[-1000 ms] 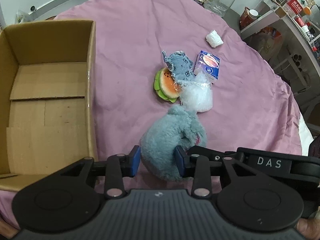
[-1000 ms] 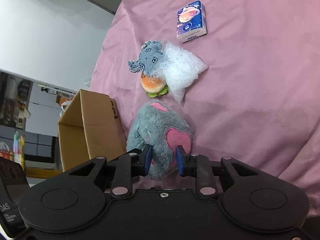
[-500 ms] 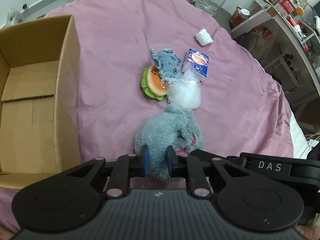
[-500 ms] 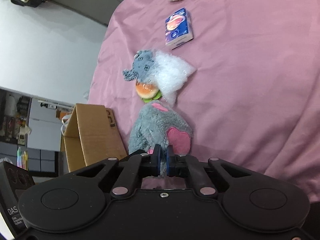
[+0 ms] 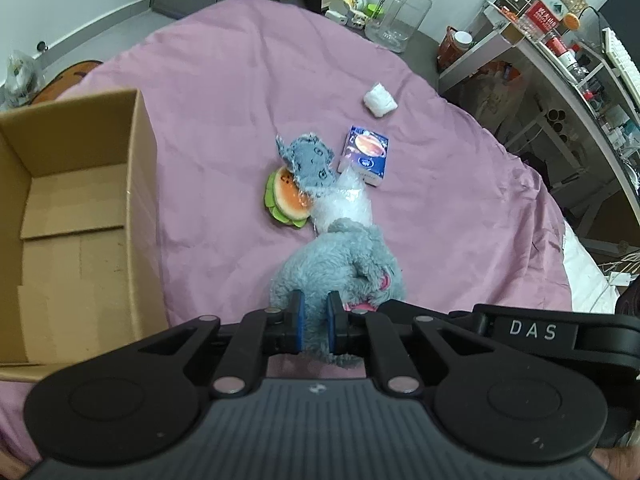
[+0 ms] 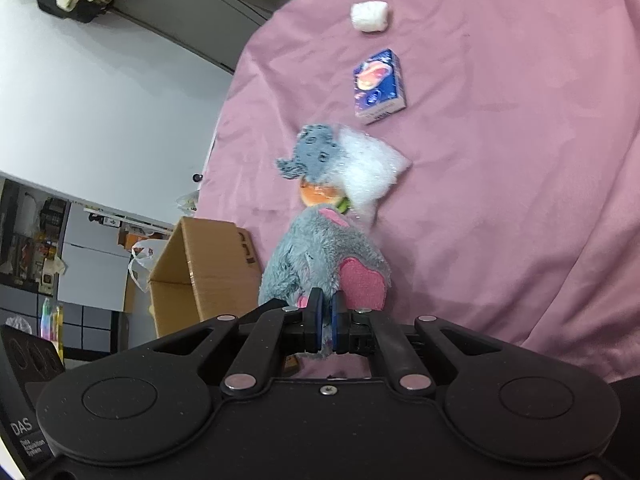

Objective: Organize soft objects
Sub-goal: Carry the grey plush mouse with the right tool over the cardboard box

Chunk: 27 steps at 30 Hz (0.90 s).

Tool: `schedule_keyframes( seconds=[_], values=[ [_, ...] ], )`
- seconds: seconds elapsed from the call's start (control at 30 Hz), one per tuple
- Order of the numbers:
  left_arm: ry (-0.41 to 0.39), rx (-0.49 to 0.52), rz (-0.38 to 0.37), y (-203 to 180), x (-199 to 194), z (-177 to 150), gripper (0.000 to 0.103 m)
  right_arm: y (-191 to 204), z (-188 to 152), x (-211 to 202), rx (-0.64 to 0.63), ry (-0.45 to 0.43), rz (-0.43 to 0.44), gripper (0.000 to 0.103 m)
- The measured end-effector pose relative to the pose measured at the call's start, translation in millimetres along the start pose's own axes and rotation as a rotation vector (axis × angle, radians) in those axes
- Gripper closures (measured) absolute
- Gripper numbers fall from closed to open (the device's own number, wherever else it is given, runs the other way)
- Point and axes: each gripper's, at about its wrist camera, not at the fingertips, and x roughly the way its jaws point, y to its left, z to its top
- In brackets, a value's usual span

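Note:
A grey plush elephant with pink ears hangs above the pink cloth. My left gripper is shut on its near edge. My right gripper is shut on it too, beside a pink ear. Beyond it lie a small grey plush, a burger toy and a clear plastic bag, all touching. An open cardboard box stands to the left.
A blue tissue pack and a white wad lie farther back on the cloth. A clear jug stands at the far edge. Cluttered shelves are at the right.
Both grippers closed on the grey elephant and lifted it off the cloth. The view pulled back and up, so the box and other objects look farther away.

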Motion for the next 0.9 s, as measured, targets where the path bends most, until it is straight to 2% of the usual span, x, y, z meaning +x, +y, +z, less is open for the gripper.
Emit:
schedule_keyframes(
  seconds=[0.5, 0.9],
  values=[
    [-0.064, -0.018, 0.003, 19, -71, 10, 0.093, 67, -11, -24, -0.093, 0.000, 0.029, 0.099],
    [-0.099, -0.065, 0.036, 65, -107, 20, 0.093, 128, -23, 1, -0.169, 0.041, 0.049, 0.099]
  ],
)
